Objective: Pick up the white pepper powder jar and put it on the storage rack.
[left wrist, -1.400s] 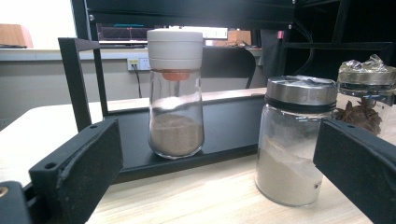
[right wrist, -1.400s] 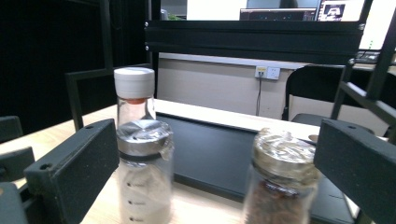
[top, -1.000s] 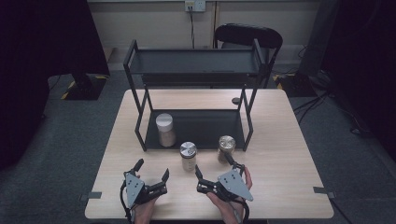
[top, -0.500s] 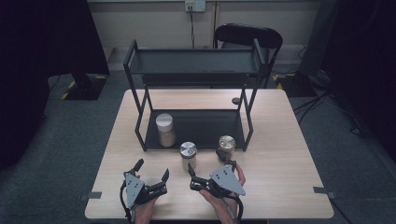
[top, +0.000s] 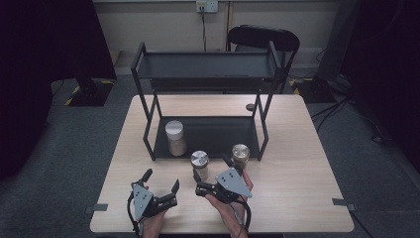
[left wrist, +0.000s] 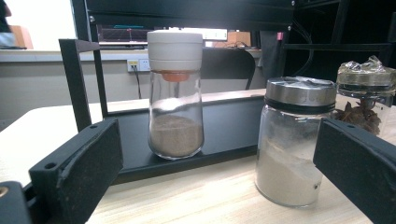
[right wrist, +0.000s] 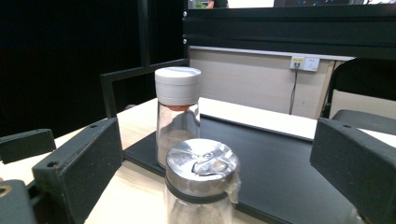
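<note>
In the high view the right gripper (top: 213, 179) hangs low over the near part of the counter (top: 297, 163), its jaws spread wide and turned toward 11 o'clock, with nothing between them. Just ahead of it at 12 o'clock stands the steel-lidded jar (top: 200, 164), on the bare wood just in front of the rack's bottom shelf (top: 218, 134). In the right gripper view that jar (right wrist: 201, 186) sits close and centred between the 2 black jaws, apart from both, its shiny lid showing a pressed flap; the glass below holds pale powder.

The left gripper (top: 161, 186) is at 7 o'clock from the jar, near the front edge of the counter, its jaws also wide apart and empty. In the left gripper view the steel-lidded jar (left wrist: 293, 140) stands toward the right jaw, with white powder filling its lower half.

On the bottom shelf, at 10 o'clock from the steel-lidded jar, a taller bottle with a white cap (top: 175, 138) stands upright; the left gripper view shows brown powder in its base (left wrist: 175, 93). At 2 o'clock from the steel-lidded jar, near it on the counter, stands a third jar with a clear faceted lid (top: 240, 154), holding dark star-shaped spice (left wrist: 363, 100). A black chair (top: 263, 37) stands beyond the far edge of the counter, behind the rack.
</note>
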`<state>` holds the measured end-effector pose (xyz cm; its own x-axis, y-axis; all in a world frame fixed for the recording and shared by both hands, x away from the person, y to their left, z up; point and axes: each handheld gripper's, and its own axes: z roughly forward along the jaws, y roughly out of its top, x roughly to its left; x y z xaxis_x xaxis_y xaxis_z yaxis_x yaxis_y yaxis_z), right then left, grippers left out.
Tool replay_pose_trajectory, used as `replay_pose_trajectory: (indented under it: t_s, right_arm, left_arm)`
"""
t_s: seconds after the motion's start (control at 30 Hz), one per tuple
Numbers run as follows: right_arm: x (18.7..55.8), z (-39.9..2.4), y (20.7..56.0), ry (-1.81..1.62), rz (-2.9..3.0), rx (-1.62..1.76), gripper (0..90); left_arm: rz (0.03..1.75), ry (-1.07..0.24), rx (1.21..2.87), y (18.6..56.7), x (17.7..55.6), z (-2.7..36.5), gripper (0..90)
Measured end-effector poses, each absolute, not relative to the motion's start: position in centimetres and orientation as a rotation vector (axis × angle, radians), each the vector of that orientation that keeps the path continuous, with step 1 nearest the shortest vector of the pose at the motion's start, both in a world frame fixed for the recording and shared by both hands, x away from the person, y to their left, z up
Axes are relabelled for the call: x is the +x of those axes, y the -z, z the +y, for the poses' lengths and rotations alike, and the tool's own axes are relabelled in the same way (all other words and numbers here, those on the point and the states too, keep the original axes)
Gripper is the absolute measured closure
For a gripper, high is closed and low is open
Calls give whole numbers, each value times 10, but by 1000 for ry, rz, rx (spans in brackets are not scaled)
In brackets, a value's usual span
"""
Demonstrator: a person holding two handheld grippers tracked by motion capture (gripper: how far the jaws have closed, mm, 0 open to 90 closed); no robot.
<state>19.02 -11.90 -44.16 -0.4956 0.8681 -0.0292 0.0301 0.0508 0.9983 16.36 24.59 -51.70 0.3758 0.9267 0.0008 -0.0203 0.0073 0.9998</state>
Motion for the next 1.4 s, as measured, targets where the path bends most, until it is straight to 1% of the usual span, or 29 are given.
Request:
replay_pose_trajectory:
  t_s: [0.33,0.9,1.4]
  right_arm:
    - [203,-109,444,-1517,1652,932,8]
    - [220,-94,466,-1514,1689,994,8]
    - [227,-88,475,-1475,1733,1050,37]
  left_arm:
    - [907,-927,1351,517,164,246,6]
    - [908,-926,1352,517,164,246,8]
    - [906,-925,1352,517,164,246,10]
